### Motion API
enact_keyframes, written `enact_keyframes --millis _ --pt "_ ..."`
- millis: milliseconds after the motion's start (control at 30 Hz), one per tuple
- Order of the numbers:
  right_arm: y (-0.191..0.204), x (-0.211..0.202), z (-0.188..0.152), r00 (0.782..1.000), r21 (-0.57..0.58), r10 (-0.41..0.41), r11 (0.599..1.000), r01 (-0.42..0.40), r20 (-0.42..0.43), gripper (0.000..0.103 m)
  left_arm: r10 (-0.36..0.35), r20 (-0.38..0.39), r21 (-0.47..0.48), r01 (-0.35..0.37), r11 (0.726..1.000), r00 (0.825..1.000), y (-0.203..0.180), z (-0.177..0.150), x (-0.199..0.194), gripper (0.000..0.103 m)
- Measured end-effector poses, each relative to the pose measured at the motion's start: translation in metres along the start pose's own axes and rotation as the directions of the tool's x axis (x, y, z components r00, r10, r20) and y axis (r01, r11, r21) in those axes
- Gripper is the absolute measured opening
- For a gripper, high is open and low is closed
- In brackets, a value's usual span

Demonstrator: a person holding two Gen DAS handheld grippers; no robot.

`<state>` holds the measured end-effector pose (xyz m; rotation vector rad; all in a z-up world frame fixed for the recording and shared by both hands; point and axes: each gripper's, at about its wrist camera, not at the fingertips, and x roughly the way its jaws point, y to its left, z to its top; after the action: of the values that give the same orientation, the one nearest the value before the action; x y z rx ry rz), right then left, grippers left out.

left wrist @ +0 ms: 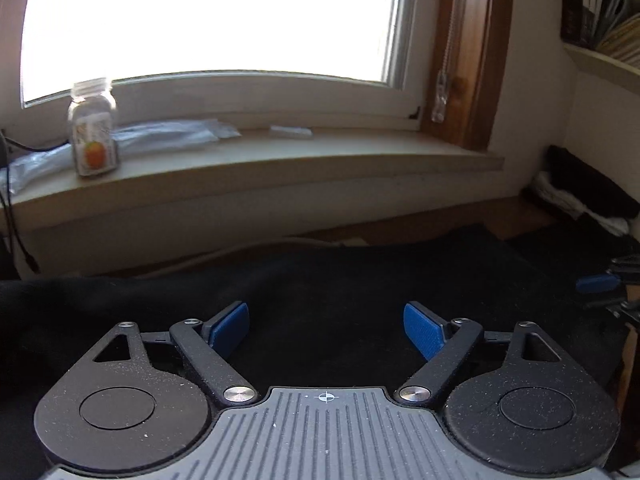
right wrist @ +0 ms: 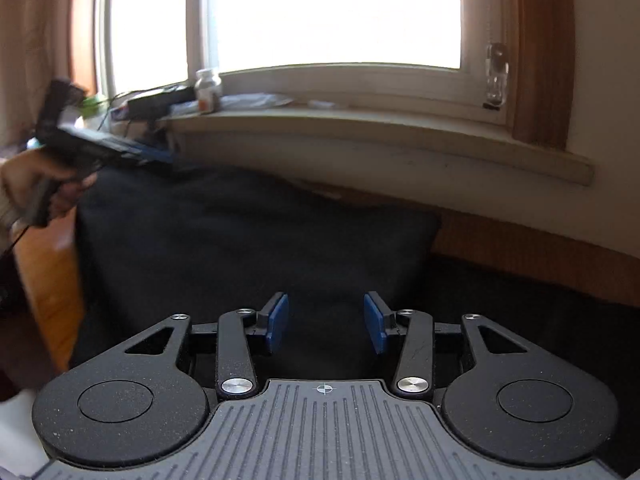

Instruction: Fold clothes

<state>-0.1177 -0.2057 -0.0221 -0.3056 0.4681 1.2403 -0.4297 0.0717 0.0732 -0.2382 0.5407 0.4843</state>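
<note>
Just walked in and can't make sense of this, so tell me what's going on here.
A person is folding clothes with a pair of hand-held tongs in each hand. Both the left tongs and the right tongs are open and grip nothing. A black garment lies spread on the wooden table below the windowsill, where a small bottle stands. From the right wrist camera, the left tongs are over the garment's far left corner, though motion blur hides any contact.

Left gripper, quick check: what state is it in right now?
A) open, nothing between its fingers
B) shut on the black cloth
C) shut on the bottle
A: the left gripper has its blue pads spread wide above the black garment, gripping nothing.
</note>
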Motion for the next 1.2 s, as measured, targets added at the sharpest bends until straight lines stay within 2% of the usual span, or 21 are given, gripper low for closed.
enact_keyframes --millis 333,467,567,633,667,700,733,867,1033,1167,1200 --pt "0.018 -0.050 -0.029 0.999 -0.055 -0.037 0.998 0.036 -0.014 0.043 -0.010 0.030 0.034 0.009 0.999 1.000 -0.044 -0.025 0.007 0.088" --pt "0.022 -0.052 -0.038 1.000 -0.049 -0.015 0.999 0.014 -0.025 0.043 -0.061 0.049 0.040 0.059 0.997 0.997 -0.071 -0.042 -0.008 0.088" --pt "0.023 -0.047 -0.039 1.000 -0.037 -0.019 0.999 0.019 -0.019 0.043 -0.075 0.051 0.077 0.071 0.994 0.996 -0.094 -0.055 -0.018 0.086" --pt "0.021 -0.043 -0.037 1.000 -0.006 -0.023 1.000 0.023 0.004 0.043 -0.079 0.053 0.103 0.073 0.992 0.995 -0.108 -0.063 -0.024 0.075" --pt "0.020 -0.042 -0.036 0.999 0.004 -0.028 1.000 0.028 0.022 0.037 -0.078 0.054 0.117 0.071 0.991 0.995 -0.115 -0.066 -0.027 0.069" --pt "0.020 -0.042 -0.035 0.999 0.014 -0.034 0.999 0.033 0.040 0.012 -0.099 0.052 0.132 0.091 0.987 0.994 -0.121 -0.069 -0.031 0.050" --pt "0.019 -0.043 -0.033 0.997 0.037 -0.039 0.999 0.037 0.066 0.006 -0.120 0.049 0.147 0.112 0.983 0.992 -0.127 -0.072 -0.034 0.042" --pt "0.011 -0.056 -0.029 0.985 0.125 -0.077 0.991 0.058 0.156 0.006 -0.187 0.032 0.203 0.177 0.963 0.982 -0.150 -0.081 -0.042 0.043" --pt "0.014 -0.052 -0.032 0.992 0.111 -0.066 0.992 0.054 0.109 0.008 -0.216 -0.021 0.236 0.215 0.948 0.976 -0.165 -0.085 -0.029 0.043" --pt "0.023 -0.047 -0.029 0.993 0.046 -0.082 0.996 0.079 0.084 0.024 -0.234 -0.076 0.238 0.246 0.940 0.969 -0.169 -0.082 -0.004 0.043" --pt "0.024 -0.046 -0.027 0.993 0.035 -0.087 0.996 0.084 0.079 0.024 -0.238 -0.086 0.246 0.252 0.936 0.967 -0.172 -0.080 0.001 0.043"
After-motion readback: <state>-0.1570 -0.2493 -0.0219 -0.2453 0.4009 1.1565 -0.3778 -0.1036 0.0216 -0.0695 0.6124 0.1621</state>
